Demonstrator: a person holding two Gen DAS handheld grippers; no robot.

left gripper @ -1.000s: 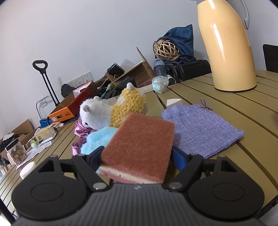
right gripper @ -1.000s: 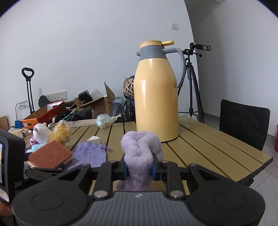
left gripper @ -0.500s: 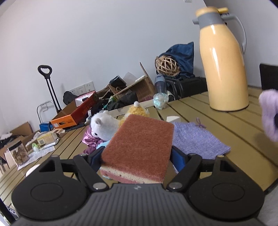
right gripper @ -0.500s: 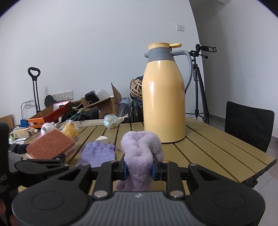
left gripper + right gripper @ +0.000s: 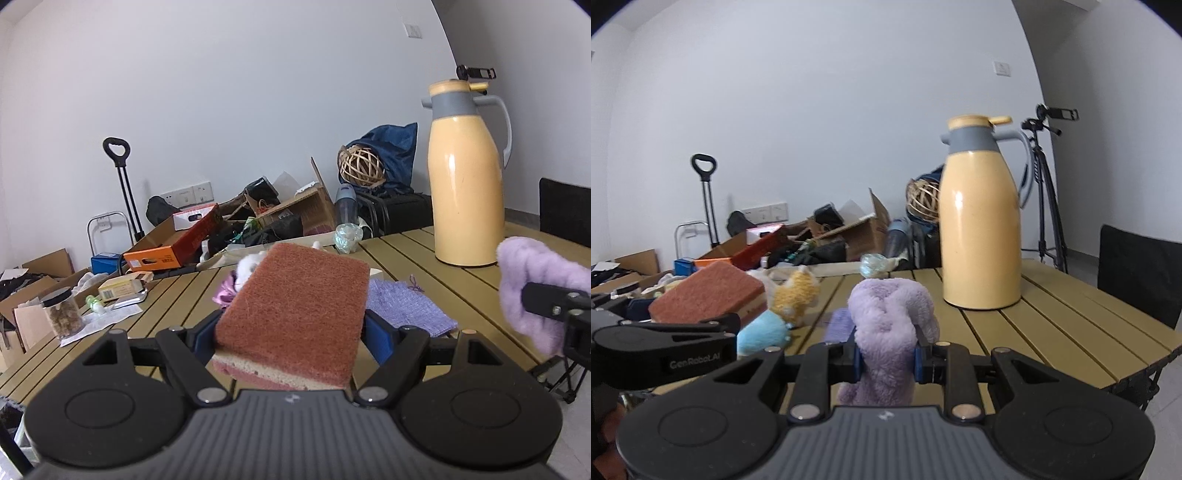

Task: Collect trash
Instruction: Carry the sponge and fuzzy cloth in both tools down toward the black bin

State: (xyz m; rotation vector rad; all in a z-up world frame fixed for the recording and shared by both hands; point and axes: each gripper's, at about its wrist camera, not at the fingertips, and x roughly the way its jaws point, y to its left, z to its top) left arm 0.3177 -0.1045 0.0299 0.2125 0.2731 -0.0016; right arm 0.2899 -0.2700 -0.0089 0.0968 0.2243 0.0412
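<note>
Carrying both loads above the table (image 5: 1052, 314) left of the yellow jug (image 5: 980, 236), the left gripper (image 5: 291, 332) clamped a light, squashy sponge (image 5: 295, 310) by its sides while the right gripper (image 5: 886, 360) pinched a soft, limp purple plush (image 5: 890, 325) mid-body.

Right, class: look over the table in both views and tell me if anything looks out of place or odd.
The plush alpaca lies on its side on the wooden table, on a blue cloth, not standing. A crumpled clear wrapper sits loose at the table's far edge. The yellow thermos stands upright; nothing has spilled.
</note>
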